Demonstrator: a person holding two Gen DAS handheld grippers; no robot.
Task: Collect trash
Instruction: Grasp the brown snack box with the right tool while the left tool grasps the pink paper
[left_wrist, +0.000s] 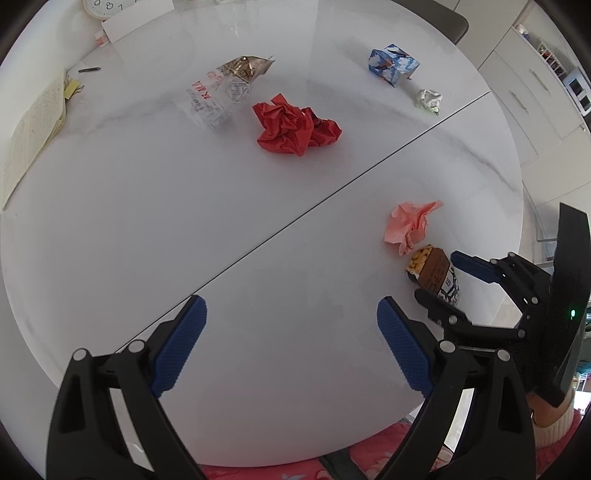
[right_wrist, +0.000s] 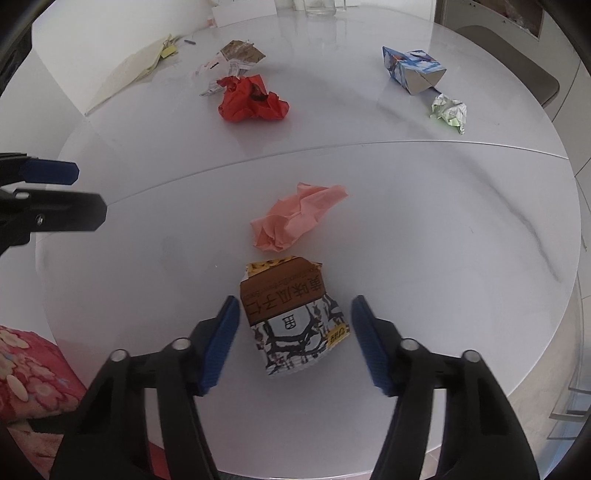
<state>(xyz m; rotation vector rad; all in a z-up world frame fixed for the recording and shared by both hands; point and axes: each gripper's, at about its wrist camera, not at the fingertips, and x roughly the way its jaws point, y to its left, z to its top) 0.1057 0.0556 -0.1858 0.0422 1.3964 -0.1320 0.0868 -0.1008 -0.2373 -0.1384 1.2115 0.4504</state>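
Presently right gripper (right_wrist: 291, 343), jaws wide, straddles the snack packet (right_wrist: 291, 321); pink paper (right_wrist: 295, 221) at twelve o'clock; left gripper (left_wrist: 291, 347) wide, empty.

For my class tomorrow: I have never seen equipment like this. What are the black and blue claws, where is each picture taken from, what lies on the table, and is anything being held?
The claws are hand-held grippers, one in each of a person's hands; there is no robot arm. Each carries a wide-angle camera looking along its fingers.

One picture is from the left gripper, open over bare white table. The other is from the right gripper, open, with a snack packet between its fingers, not yet gripped.

Also on the table: pink crumpled paper, red crumpled paper, a clear printed wrapper, a blue carton and a small pale paper wad. Nothing is held.
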